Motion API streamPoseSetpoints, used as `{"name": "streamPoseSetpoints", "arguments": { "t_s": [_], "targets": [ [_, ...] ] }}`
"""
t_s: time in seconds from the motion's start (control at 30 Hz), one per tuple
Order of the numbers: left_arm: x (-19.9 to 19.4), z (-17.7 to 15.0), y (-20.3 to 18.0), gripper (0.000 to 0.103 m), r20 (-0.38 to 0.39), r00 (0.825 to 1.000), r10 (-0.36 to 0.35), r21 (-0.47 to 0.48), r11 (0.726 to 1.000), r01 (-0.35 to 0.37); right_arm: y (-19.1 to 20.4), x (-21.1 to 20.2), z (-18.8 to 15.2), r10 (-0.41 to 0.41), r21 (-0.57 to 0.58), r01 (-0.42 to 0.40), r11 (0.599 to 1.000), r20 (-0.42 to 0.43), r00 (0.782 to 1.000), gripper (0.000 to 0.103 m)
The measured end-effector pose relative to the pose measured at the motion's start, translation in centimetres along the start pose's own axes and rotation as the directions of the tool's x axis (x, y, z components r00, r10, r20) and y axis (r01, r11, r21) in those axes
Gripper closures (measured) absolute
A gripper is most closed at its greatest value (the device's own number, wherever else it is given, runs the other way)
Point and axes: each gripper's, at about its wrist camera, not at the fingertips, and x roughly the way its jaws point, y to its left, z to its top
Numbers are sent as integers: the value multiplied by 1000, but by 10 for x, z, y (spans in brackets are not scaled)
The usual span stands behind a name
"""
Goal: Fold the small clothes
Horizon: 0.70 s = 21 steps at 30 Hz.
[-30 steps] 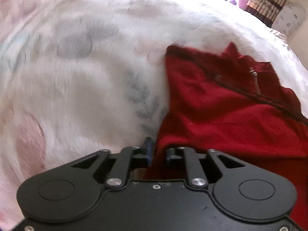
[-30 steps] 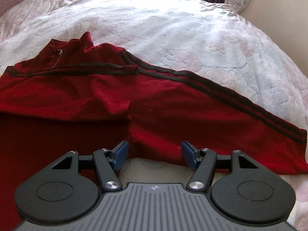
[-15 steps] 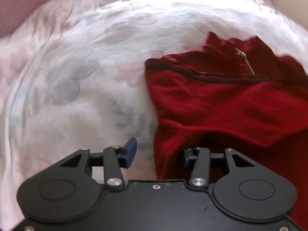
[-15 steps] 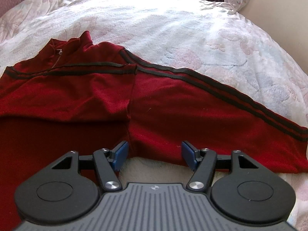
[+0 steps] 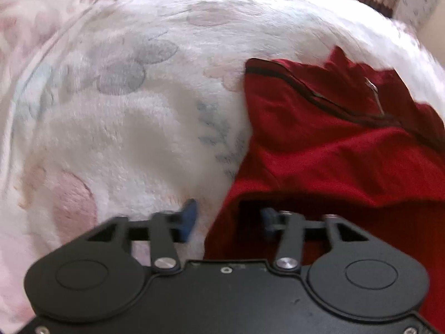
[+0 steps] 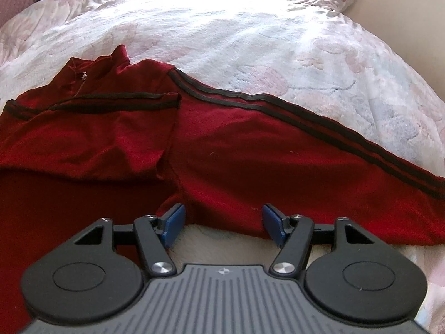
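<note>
**Red zip-neck top spread on the bed, both grippers open**

Our left gripper has just been opening; its jaws stand apart over the top's left edge, pressing nothing. The red zip-neck top lies across the middle of the right wrist view on the floral blanket, one black-striped sleeve running to the right. Our right gripper gapes over the sleeve's lower hem.

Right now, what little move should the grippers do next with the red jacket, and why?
Probably close the right gripper on the jacket's still-spread striped sleeve and fold it inward. Its jaws stand open at the sleeve's near edge; the left gripper has just been opening, its sleeve already folded.
</note>
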Motion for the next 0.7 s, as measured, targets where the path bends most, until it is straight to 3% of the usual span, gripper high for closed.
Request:
{"name": "streamPoseSetpoints", "arguments": {
  "t_s": [0.1, 0.23, 0.33, 0.4, 0.47, 0.53, 0.63, 0.7],
  "targets": [
    [-24, 2, -10, 52, -2, 1000, -5, 66, 998, 5, -1, -3, 1, -4, 13, 4, 1000, 4, 1000, 28],
    [-57, 13, -21, 49, 119, 987, -109, 89, 991, 99, 0, -10, 1, 3, 12, -3, 1000, 25, 1000, 28],
    [-43, 32, -36, 48, 161, 971, -177, 80, 983, 166, 1, -10, 0, 0, 1, 0, 1000, 25, 1000, 27],
    [-19, 38, -52, 48, 109, 974, -199, 74, 979, 191, 2, -7, 0, 0, -4, 0, 1000, 14, 1000, 27],
    [3, 32, -73, 48, 21, 982, -187, 104, 977, 184, 2, -3, -1, -2, -5, 2, 1000, 5, 1000, 27],
    [26, 18, -88, 46, -36, 992, -118, 184, 975, 123, 1, -1, 0, -1, -3, 1, 1000, -1, 1000, 27],
    [26, -4, -98, 44, 60, 996, -73, 253, 966, 56, 0, 1, 0, 7, 3, -7, 1000, -1, 1000, 27],
    [16, -5, -98, 44, 69, 996, -52, 247, 969, 34, -1, 1, -1, 12, 2, -12, 1000, -1, 1000, 27]
  ]
}}
